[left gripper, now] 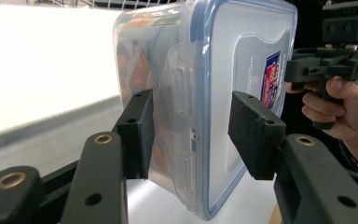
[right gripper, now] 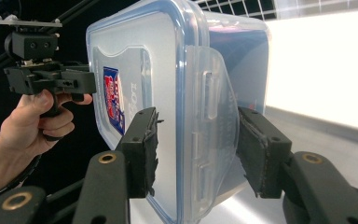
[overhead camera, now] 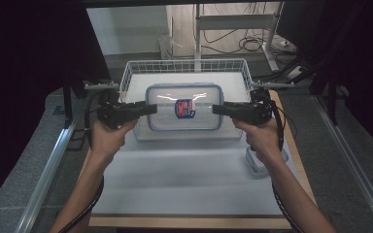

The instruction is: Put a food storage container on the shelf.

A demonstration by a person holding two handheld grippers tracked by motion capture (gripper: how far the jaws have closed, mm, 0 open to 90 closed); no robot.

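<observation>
A clear plastic container (overhead camera: 184, 108) with a blue-sealed lid and a red-and-blue label hangs in front of the wire basket (overhead camera: 184, 65), lid facing up. My left gripper (overhead camera: 150, 109) is shut on its left end and my right gripper (overhead camera: 218, 109) on its right end. In the left gripper view the pads (left gripper: 142, 130) clamp the container (left gripper: 205, 70) across its side latch, one on the body, one on the lid. In the right gripper view the worn pads (right gripper: 256, 154) squeeze the container (right gripper: 168, 70) across lid and latch flap. Orange contents show faintly through the wall.
The white wire basket stands at the table's far middle, directly behind and below the container. A small clear lidded box (overhead camera: 264, 162) lies on the white table top (overhead camera: 184, 184) under my right forearm. Metal rails run along both table sides.
</observation>
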